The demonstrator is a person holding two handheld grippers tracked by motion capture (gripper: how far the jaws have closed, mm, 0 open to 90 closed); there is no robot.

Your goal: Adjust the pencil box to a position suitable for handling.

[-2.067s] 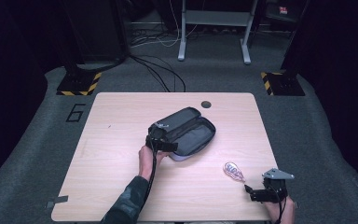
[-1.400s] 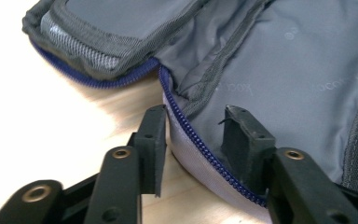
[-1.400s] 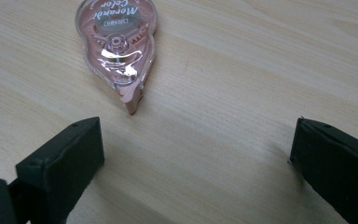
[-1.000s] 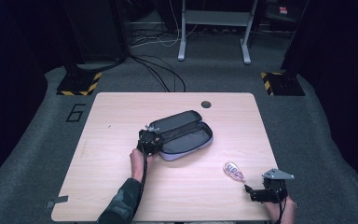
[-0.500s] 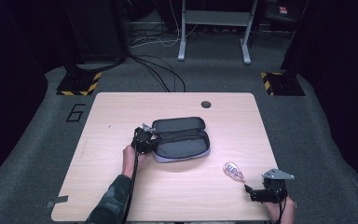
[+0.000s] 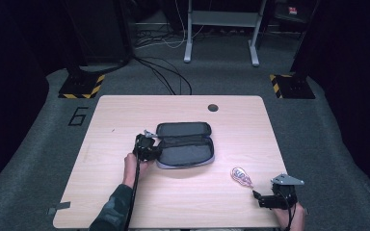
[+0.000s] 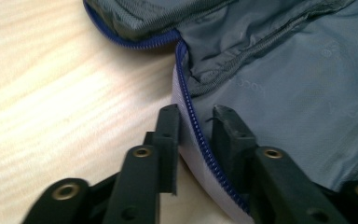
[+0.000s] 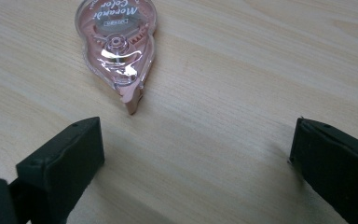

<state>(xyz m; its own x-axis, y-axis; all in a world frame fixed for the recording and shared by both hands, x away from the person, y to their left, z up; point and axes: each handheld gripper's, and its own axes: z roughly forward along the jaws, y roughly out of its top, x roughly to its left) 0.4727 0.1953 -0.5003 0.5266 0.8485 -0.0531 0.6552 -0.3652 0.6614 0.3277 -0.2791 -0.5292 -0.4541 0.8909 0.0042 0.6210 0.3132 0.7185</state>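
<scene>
A grey pencil case (image 6: 185,144) lies unzipped and spread flat in the middle of the wooden table (image 6: 115,120). My left gripper (image 6: 150,149) is at its left end, shut on the case's rim. In the left gripper view the jaws pinch the pale rim with its blue zipper (image 7: 191,116) and grey lining (image 7: 298,93) behind. A pink clear correction tape dispenser (image 6: 241,176) lies near the front right. My right gripper (image 6: 256,196) rests open just in front of the dispenser (image 8: 116,46), jaws wide apart, touching nothing.
A round cable hole (image 6: 213,107) sits near the table's far edge. Black stands with yellow striped bases (image 6: 82,85) and a metal frame (image 6: 219,29) stand on the grey floor beyond. A tape tab (image 6: 58,209) marks the front left corner.
My left gripper has pulled the case's end leftwards, turning the case from a slant to lie level across the table. The right gripper stayed still.
</scene>
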